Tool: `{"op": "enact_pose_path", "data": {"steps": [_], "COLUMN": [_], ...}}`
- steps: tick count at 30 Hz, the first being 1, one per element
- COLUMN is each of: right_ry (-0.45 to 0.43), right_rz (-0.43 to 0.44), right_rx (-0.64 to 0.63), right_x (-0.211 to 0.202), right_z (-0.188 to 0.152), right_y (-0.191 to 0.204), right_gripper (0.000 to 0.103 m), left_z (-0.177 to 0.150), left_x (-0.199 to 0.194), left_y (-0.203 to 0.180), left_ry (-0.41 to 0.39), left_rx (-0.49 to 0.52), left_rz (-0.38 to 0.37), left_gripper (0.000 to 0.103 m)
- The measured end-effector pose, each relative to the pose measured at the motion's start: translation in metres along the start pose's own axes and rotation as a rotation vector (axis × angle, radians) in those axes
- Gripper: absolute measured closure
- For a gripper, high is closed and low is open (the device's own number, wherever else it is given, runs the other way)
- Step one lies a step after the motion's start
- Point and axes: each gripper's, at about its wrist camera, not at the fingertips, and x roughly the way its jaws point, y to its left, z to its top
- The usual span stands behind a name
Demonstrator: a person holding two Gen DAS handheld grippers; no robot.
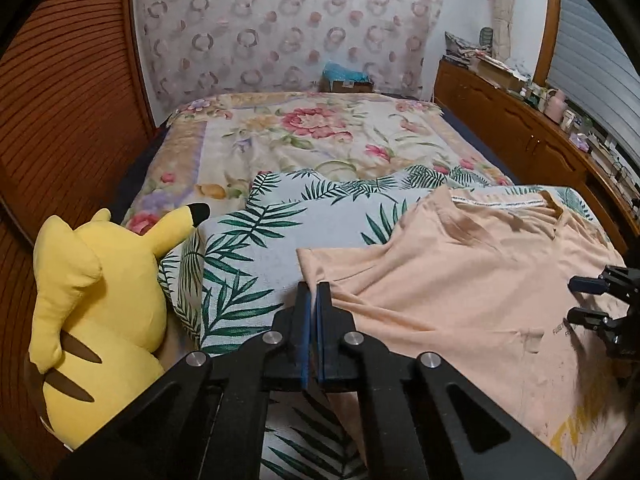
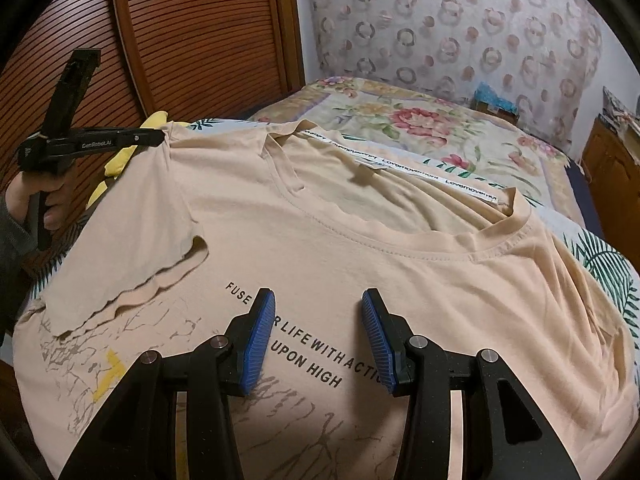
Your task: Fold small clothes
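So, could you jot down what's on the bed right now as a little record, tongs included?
garment: peach T-shirt, front up, black lettering showing
lying on: leaf-print cover over a floral bedspread
sleeve: one sleeve folded in over the front
left tongs: shut, pinching the T-shirt's edge by that sleeve
right tongs: open, above the lettering, holding nothing
nearby: yellow plush toy beside the cover

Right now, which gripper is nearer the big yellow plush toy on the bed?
Left. The left gripper, jaws shut on the peach T-shirt's sleeve edge, is beside the yellow plush toy; the right gripper hovers over the shirt's chest print, farther away.
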Motion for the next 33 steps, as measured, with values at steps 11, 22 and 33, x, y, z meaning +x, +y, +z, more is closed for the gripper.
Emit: {"op": "enact_pose_path", "data": {"steps": [11,22,33], "right_ry": [0.002,0.005,0.007], "right_rz": [0.006,-0.002,-0.008], "right_rx": [0.004,-0.014,-0.030], "right_x": [-0.006,-0.010,-0.014], "right_z": [0.000,-0.002,-0.003], "right_y": [-0.005,-0.007,-0.009], "right_gripper": [0.056,0.055,0.055], "left_z": [-0.009,-0.029,-0.052], "left_x": [-0.024,-0.072,-0.100], "left_y": [-0.007,-0.023,-0.045], "left_ry": [-0.055,-0.154,-0.197], "left_rx": [-0.016,-0.049,-0.053], "left_rz": [0.019,-0.001,-0.018], "left_gripper": [0.098,0.059,0.023]}}
